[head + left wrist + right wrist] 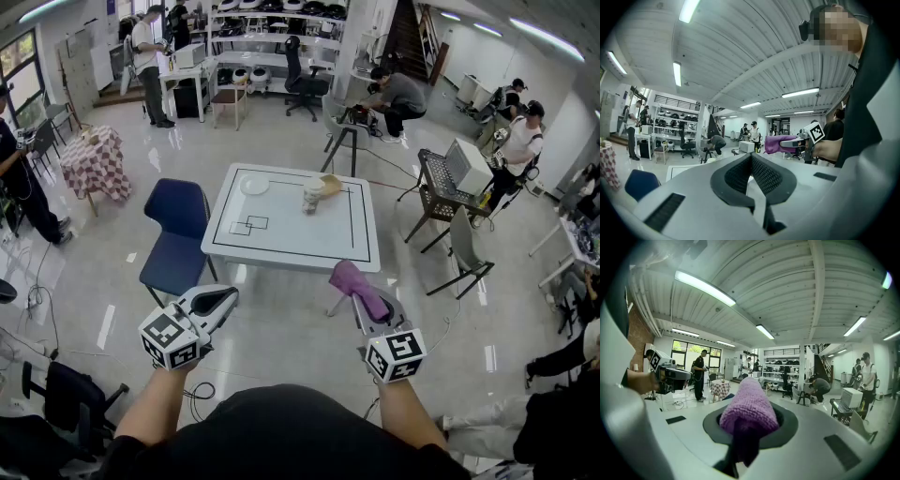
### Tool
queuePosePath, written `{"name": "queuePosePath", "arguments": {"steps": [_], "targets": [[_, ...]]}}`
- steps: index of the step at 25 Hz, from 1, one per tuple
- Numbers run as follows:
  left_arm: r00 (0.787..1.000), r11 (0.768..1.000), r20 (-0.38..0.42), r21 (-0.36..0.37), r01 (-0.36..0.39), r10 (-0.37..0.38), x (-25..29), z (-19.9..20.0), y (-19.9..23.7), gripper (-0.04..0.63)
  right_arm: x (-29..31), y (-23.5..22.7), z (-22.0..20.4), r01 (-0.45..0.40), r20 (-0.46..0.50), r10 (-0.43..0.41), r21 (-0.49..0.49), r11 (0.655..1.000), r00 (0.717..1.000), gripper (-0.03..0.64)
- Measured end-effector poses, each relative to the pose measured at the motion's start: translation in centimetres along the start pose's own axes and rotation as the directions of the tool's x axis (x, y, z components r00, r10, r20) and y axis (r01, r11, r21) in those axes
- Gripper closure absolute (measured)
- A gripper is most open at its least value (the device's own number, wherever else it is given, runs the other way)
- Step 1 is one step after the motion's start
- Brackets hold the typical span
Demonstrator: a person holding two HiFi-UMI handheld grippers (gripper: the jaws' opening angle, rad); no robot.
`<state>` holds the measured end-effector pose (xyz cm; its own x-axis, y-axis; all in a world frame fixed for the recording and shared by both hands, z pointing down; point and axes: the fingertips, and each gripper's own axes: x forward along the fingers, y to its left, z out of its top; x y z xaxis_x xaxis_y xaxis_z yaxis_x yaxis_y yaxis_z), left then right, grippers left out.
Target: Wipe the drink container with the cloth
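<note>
One white table (pixel 281 239). On it: one drink container (pixel 312 195), one plate (pixel 254 185). Left of table: one blue chair (pixel 178 234). Right of table: one grey chair (pixel 466 246). Near side of table: two grippers, left gripper (pixel 223 298) and right gripper (pixel 364 302); one purple cloth (pixel 352 281).

The right hand-held gripper (pixel 750 428) has its jaws closed on a purple knitted cloth (pixel 749 408), which bulges forward between the dark pads and hangs down in a fold. At the left edge a hand (pixel 640 380) holds the left hand-held gripper (pixel 679 376), its marker cube (pixel 655 360) facing the camera. Beyond, a person in black (pixel 699 373) stands by the windows, near a small table (pixel 720 389) with a checked cover. To the right a person crouches (pixel 819 387) before shelves (pixel 780 367), and another stands (pixel 867 376) beside a monitor (pixel 851 397)
</note>
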<state>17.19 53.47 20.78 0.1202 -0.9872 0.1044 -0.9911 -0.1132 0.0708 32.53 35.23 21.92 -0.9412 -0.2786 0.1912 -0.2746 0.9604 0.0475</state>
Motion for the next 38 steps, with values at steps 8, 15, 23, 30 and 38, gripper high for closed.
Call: {"name": "queuePosePath", "arguments": {"steps": [8,15,23,30,38], "targets": [[1.000,1.000,-0.005,0.020,0.006,-0.006,-4.6,0.6,3.1,0.574,1.1,4.1,0.5,0.059,0.009,-0.059,0.002,0.998,0.998,0.529],[1.000,0.999,0.014,0.040,-0.008,0.007,-5.7,1.2,6.0,0.574,2.3,5.3,0.5,0.107,0.020,-0.108,0.039,0.994,0.994,0.531],[1.000,0.999,0.007,0.030,-0.013,0.013,-5.2,0.9,8.1,0.574,3.9,4.6,0.6,0.126,0.011,-0.127,0.043,0.991,0.992,0.531],[0.999,0.999,-0.026,0.014,-0.045,0.045,-4.4,-0.5,11.2,0.574,6.5,2.0,-0.4,0.136,-0.009,-0.135,0.058,0.989,0.991,0.532],[0.995,0.998,-0.077,0.005,-0.061,0.061,0.7,-1.4,15.5,0.574,12.7,-2.4,-1.5,0.101,-0.031,-0.098,0.085,0.991,0.995,0.532]]}}
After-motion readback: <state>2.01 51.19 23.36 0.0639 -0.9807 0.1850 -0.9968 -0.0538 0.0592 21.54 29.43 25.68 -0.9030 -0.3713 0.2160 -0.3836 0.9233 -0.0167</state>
